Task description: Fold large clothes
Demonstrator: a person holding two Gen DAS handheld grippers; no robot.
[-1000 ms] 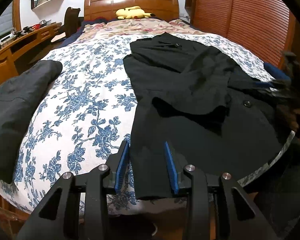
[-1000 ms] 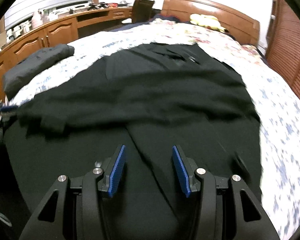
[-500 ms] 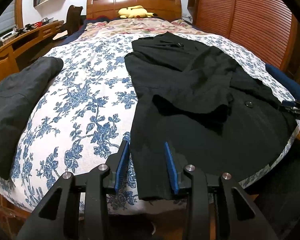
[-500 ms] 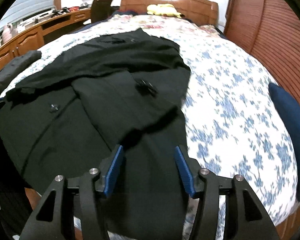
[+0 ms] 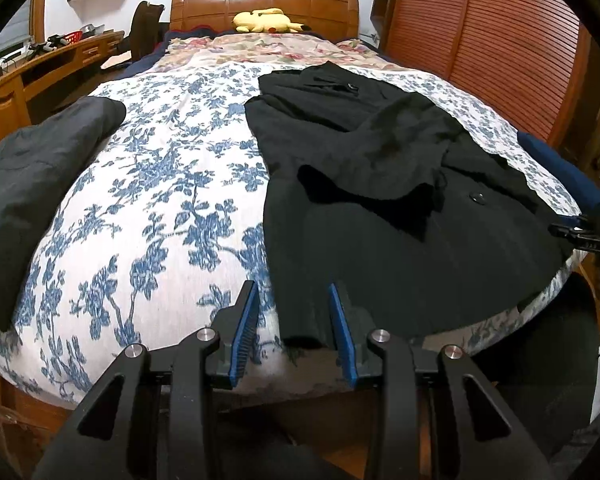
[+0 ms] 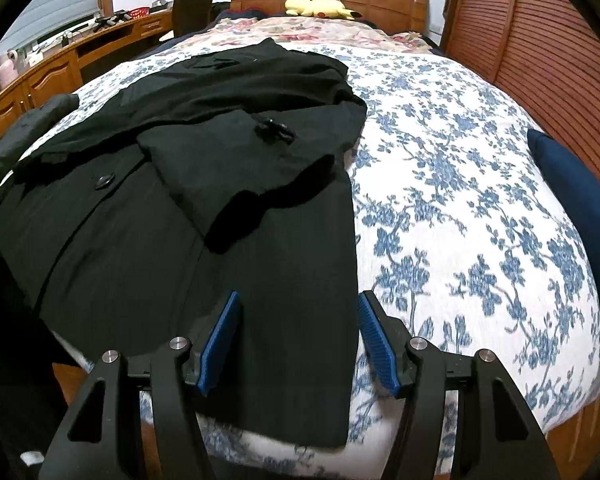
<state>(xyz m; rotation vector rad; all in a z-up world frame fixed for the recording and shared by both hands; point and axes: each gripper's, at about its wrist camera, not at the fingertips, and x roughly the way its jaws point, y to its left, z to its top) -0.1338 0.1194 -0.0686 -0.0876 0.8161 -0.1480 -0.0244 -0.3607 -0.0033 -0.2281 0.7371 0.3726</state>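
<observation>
Floral bedspread (image 5: 148, 216), black coat (image 6: 188, 216) unlabelled, left gripper (image 5: 293, 322) fingers apart, right gripper (image 6: 300, 338) fingers opening over hem.

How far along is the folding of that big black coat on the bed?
Partway, it seems. Both sleeves of the black buttoned coat already lie folded across its front on the blue-flowered white bedspread. Right now the left gripper and the right gripper each stand open over a bottom hem corner; the right one's jaws are opening. Nothing is gripped. Folding the hem up toward the collar looks left to do.
</observation>
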